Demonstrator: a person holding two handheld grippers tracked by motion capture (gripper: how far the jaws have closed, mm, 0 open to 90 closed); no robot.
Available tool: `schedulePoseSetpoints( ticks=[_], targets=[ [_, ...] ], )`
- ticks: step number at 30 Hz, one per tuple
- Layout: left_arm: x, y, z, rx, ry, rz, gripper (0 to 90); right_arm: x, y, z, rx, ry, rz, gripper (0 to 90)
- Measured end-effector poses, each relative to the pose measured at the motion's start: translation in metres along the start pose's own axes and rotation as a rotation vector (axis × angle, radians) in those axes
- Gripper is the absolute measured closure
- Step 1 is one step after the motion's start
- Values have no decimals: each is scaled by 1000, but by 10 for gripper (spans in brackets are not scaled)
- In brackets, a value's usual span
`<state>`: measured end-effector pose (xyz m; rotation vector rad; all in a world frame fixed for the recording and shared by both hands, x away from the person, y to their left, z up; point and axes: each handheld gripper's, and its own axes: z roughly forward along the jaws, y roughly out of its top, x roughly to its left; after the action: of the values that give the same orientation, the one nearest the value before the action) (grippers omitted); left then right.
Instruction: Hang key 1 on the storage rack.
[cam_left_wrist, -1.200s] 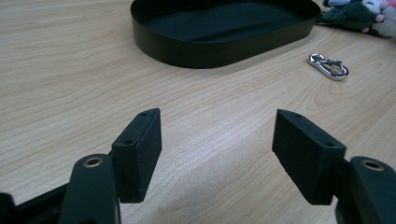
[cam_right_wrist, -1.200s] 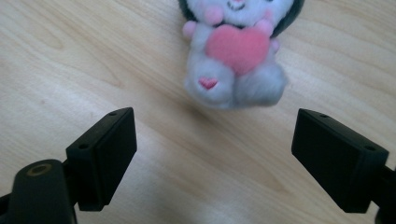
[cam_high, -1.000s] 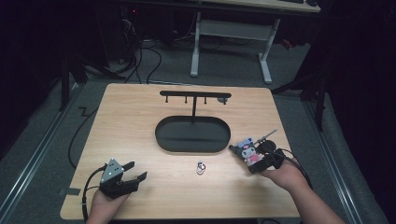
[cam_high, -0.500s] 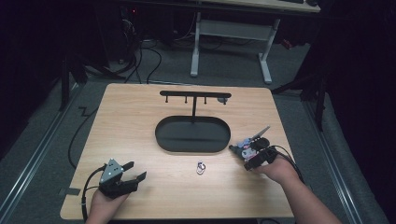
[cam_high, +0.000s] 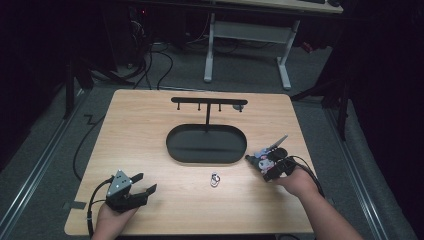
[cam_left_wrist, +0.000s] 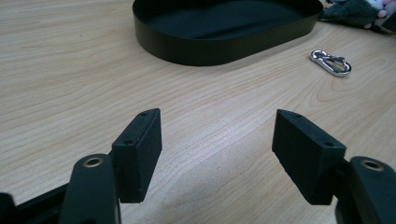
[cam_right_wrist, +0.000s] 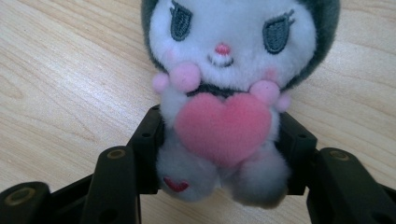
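On the desk (cam_high: 150, 125) the black oval tray (cam_high: 206, 145) with its hanging rack (cam_high: 209, 102) sits empty at centre, so nothing appears to be placed or hung yet. At the right, just beside the tray's near right end, the right gripper (cam_right_wrist: 219, 149) has just been closing its jaws on the plush toy (cam_right_wrist: 229, 70), whose soft body sits between the pads and looks pinched; the lift is judged still to come. The left gripper (cam_left_wrist: 217, 154) rests at the near left, jaws apart and empty. A small metal clasp (cam_high: 215, 179) lies untouched near the middle. In the high view the toy's outline blurs into the gripper, and its ears are cut off in the right gripper view.
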<state>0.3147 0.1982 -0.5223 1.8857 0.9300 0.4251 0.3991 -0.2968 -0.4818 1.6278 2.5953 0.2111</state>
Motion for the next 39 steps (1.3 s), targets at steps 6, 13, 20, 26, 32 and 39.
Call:
schedulePoseSetpoints(
  ticks=[6,13,20,26,32,39],
  targets=[
    [0,0,0,1,0,2,337,1,-2,-9,-15,-3,-6,484],
    [-1,-1,0,3,-1,3,338,10,-7,-24,-28,7,-36,490],
    [-1,-1,1,6,-1,5,338,22,-10,-38,-40,26,-65,489],
    [-1,-1,1,9,0,6,338,31,-9,-54,-57,46,-82,489],
    [0,-2,1,9,-3,4,337,41,-6,-72,-71,52,-100,489],
    [0,-2,1,7,-5,1,337,47,-1,-78,-69,53,-102,489]
  ],
)
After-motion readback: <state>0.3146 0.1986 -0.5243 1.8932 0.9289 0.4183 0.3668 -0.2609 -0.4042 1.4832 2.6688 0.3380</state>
